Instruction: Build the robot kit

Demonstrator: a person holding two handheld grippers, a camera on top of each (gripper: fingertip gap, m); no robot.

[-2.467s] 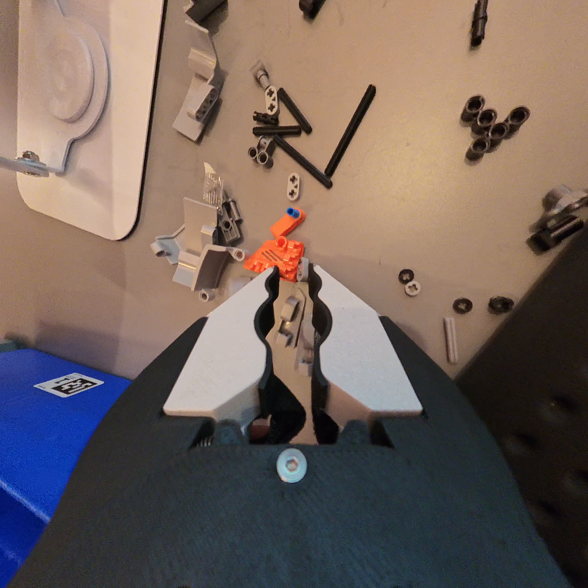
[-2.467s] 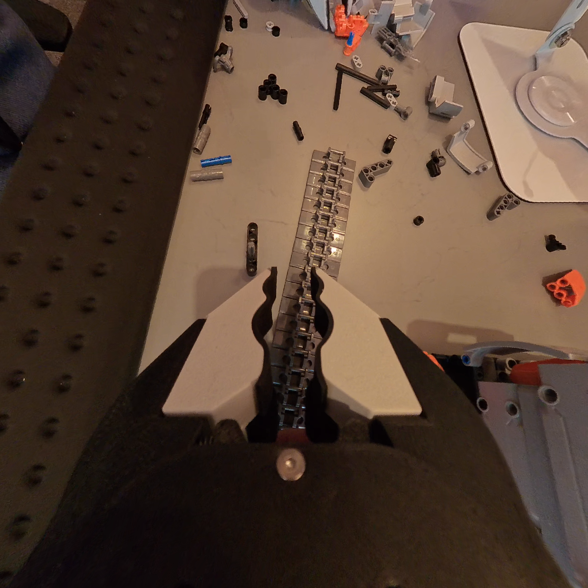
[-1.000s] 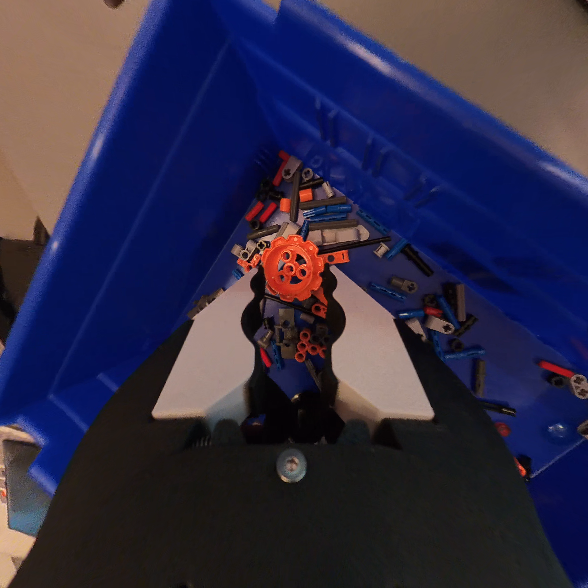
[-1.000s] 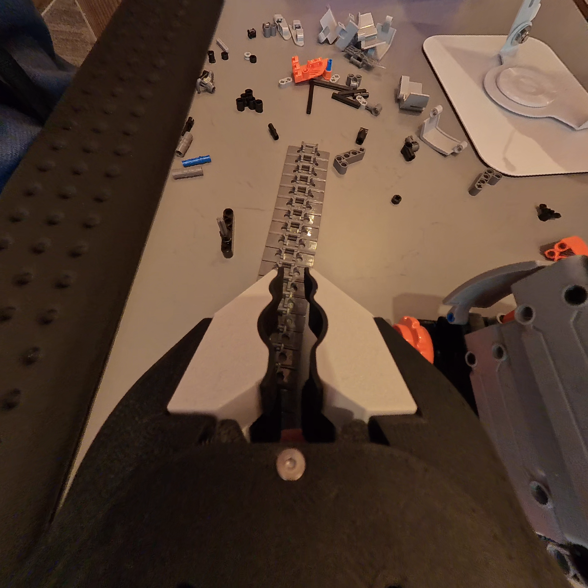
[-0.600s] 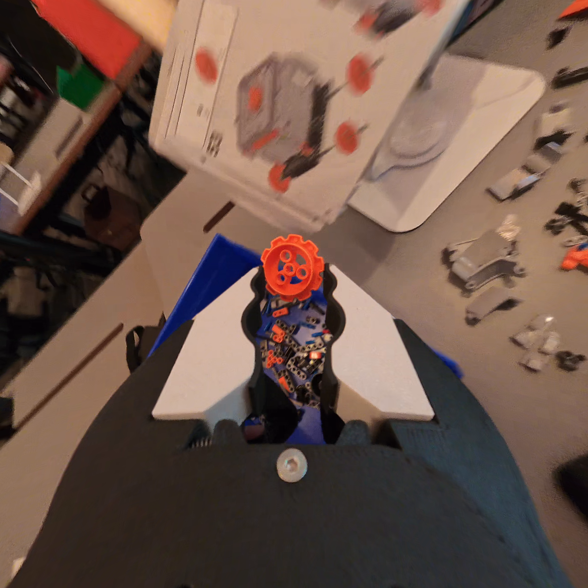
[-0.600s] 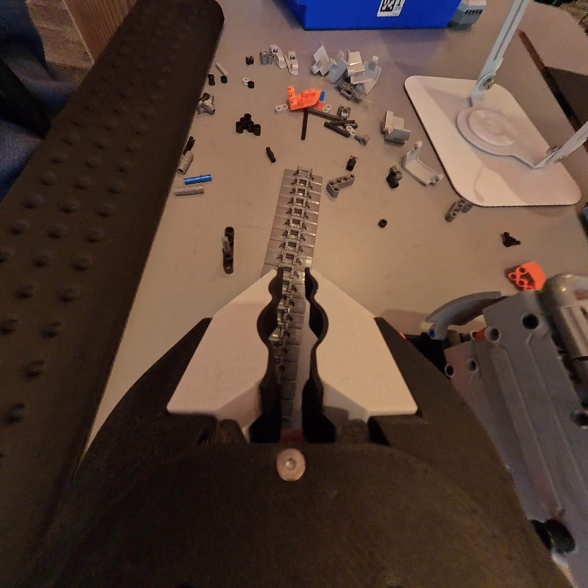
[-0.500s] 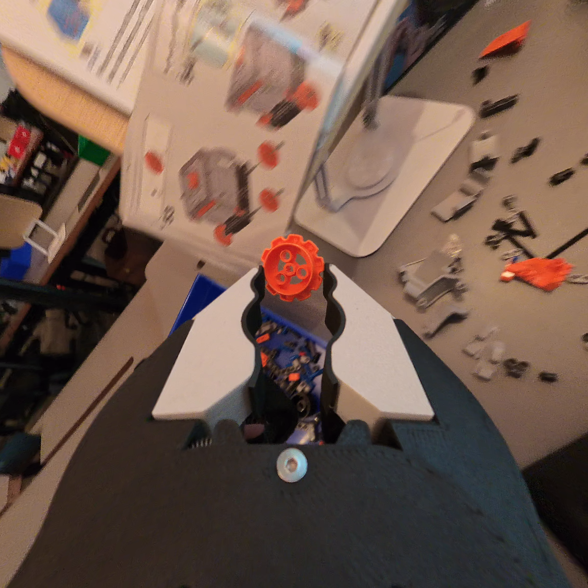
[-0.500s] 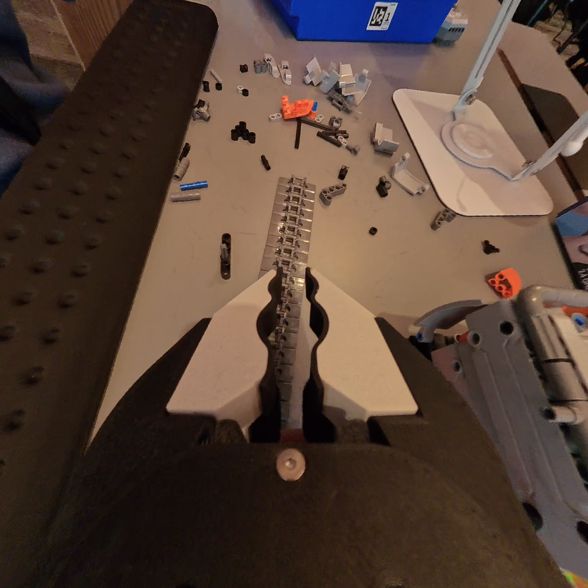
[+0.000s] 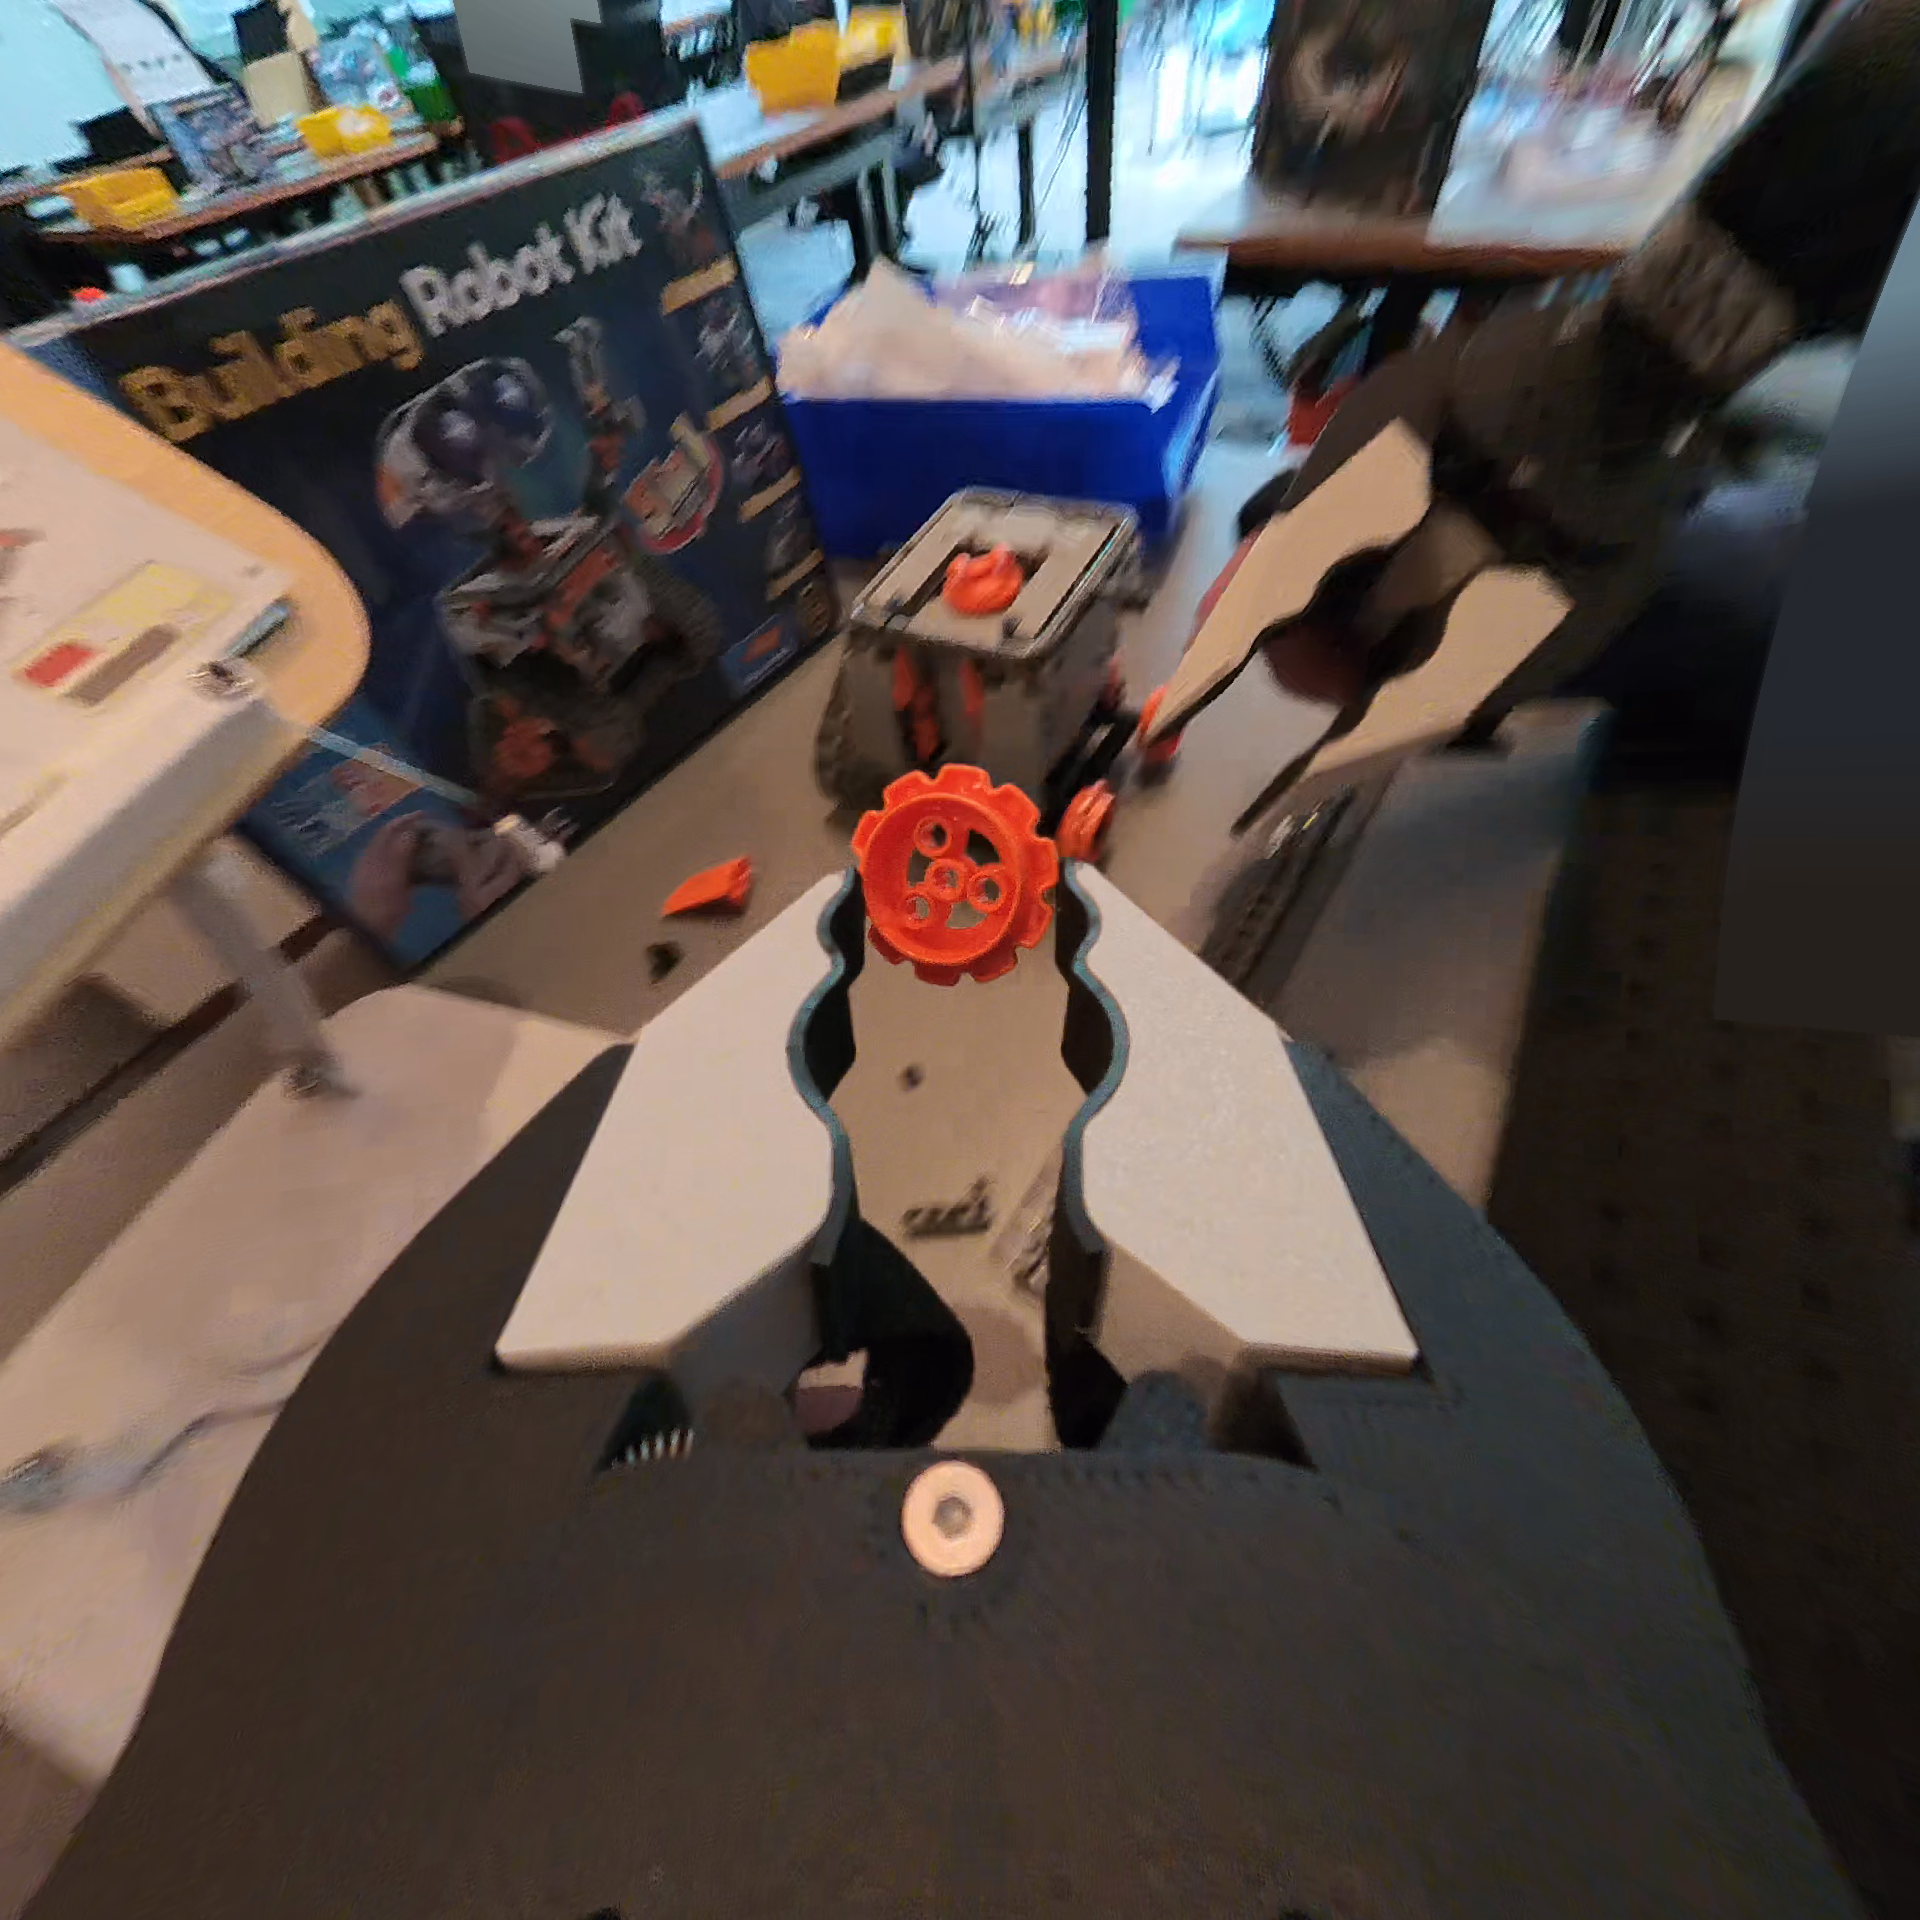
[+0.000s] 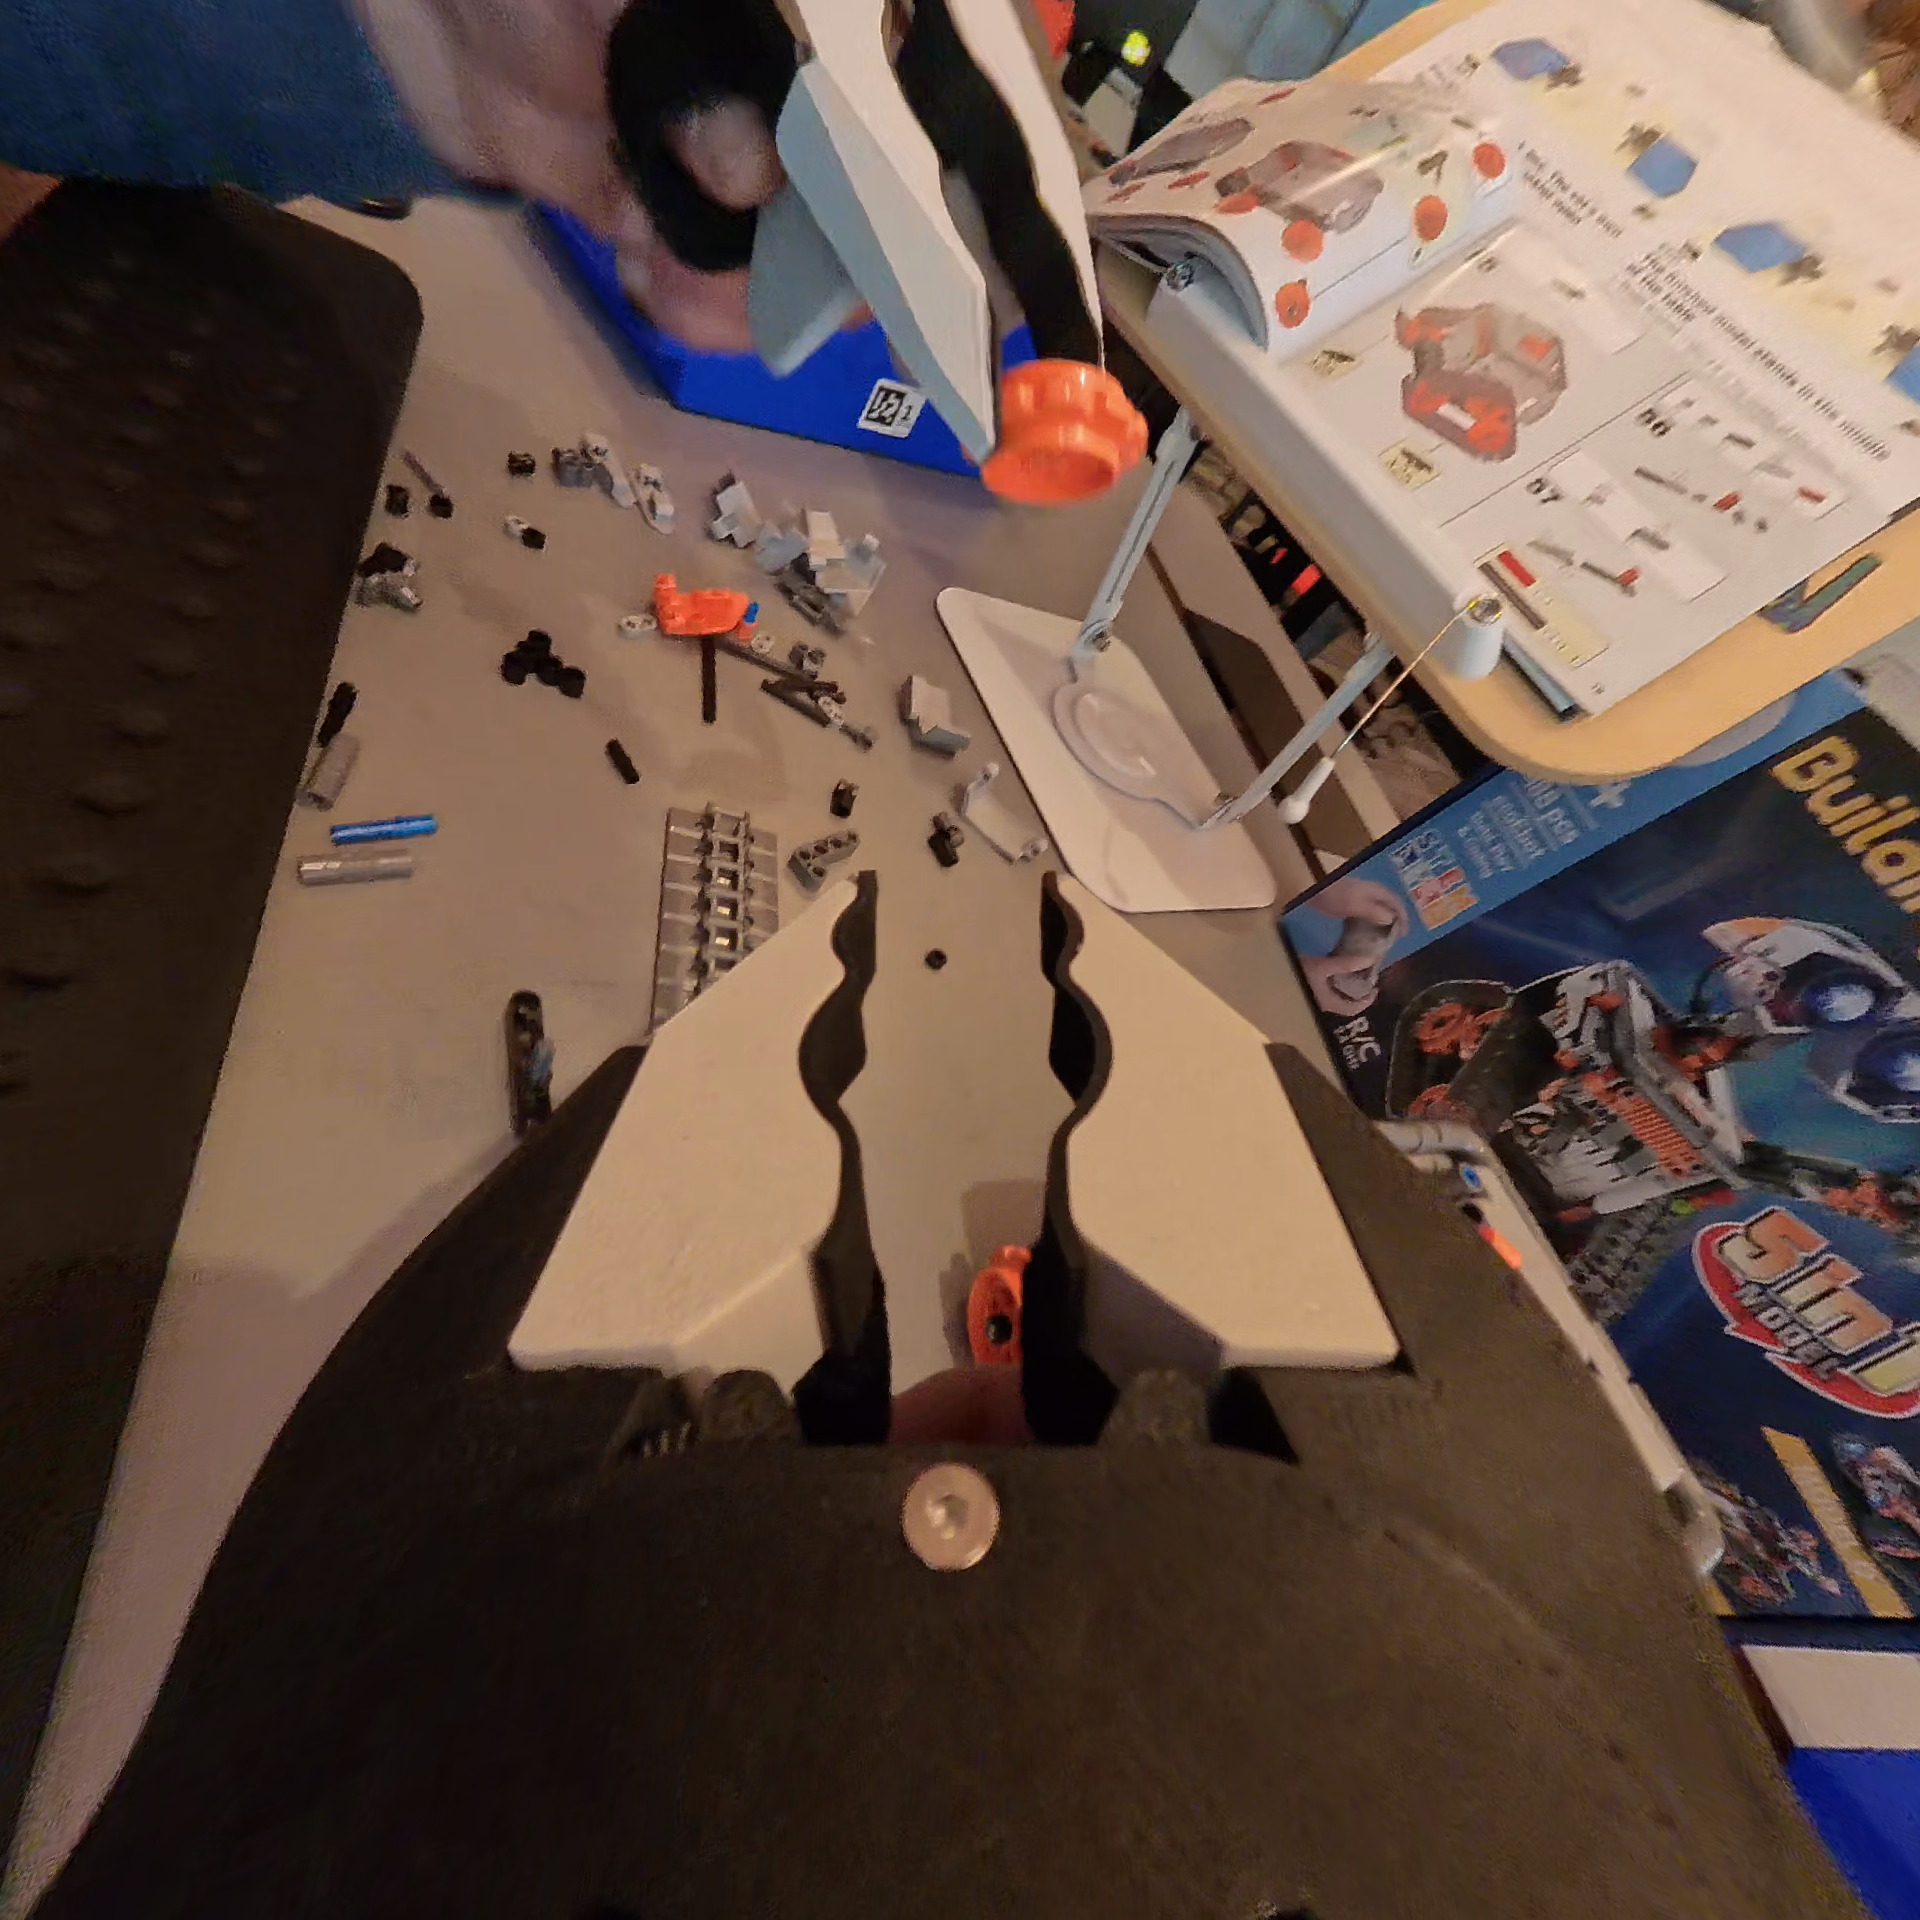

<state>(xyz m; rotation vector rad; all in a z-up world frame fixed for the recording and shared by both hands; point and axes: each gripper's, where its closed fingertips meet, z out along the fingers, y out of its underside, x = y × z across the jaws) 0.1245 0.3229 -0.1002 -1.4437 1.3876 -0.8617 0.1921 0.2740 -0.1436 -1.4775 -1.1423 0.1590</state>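
Orange gear [image 9: 953, 875] pinched at the very tips of the left gripper [image 9: 956, 894], flat face toward the camera, lifted clear of the tabletop [image 9: 623, 914]; toothed rim caught between the two pads, likely so the hub holes stay free. Seen also from the right wrist view as an orange gear [image 10: 1065, 431] at the end of the left gripper [image 10: 997, 416], high above the scattered parts [image 10: 727, 623].

Right gripper [image 10: 951, 894] parted, nothing between its fingers — hanging over the tabletop [image 10: 416, 1039] just beside the grey track strip [image 10: 717, 894]. Same right gripper [image 9: 1226, 748] visible in the left wrist view, blurred, tips near a grey half-built model [image 9: 977, 634] with orange gears on its side.

Behind the model: kit box [image 9: 499, 447] standing on edge, blue bin [image 9: 997, 416] farther back. Open instruction booklet [image 10: 1507, 312] propped on a stand [image 10: 1122, 769] — presumably kept in sight for reference.
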